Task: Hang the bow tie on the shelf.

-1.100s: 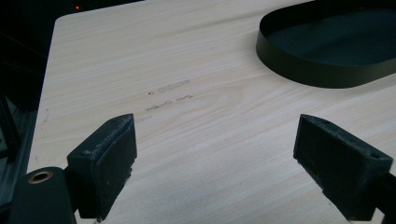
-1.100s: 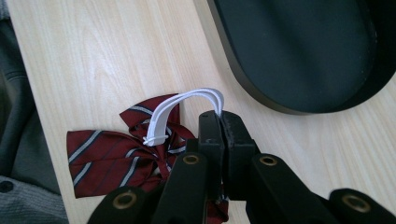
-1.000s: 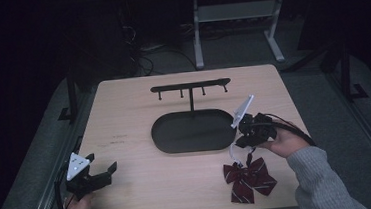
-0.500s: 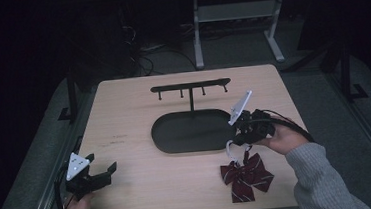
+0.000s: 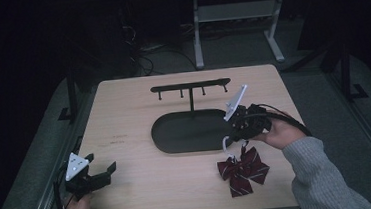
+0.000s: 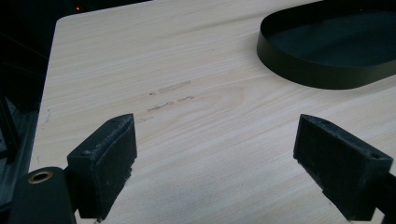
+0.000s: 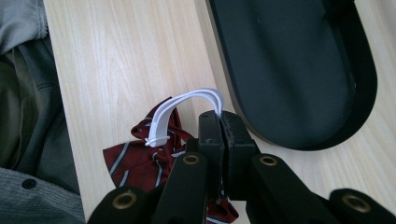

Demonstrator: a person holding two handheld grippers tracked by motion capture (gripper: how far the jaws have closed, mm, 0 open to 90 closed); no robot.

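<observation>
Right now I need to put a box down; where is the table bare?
Bare wood lies between the open left gripper and the black tray, and along the back edge behind the hook stand. It is crowded at the right gripper with the bow tie.

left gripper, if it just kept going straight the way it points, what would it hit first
Probably the black tray: the left gripper, open, faces bare table with the tray ahead and to one side, so it might slide past it.
</observation>
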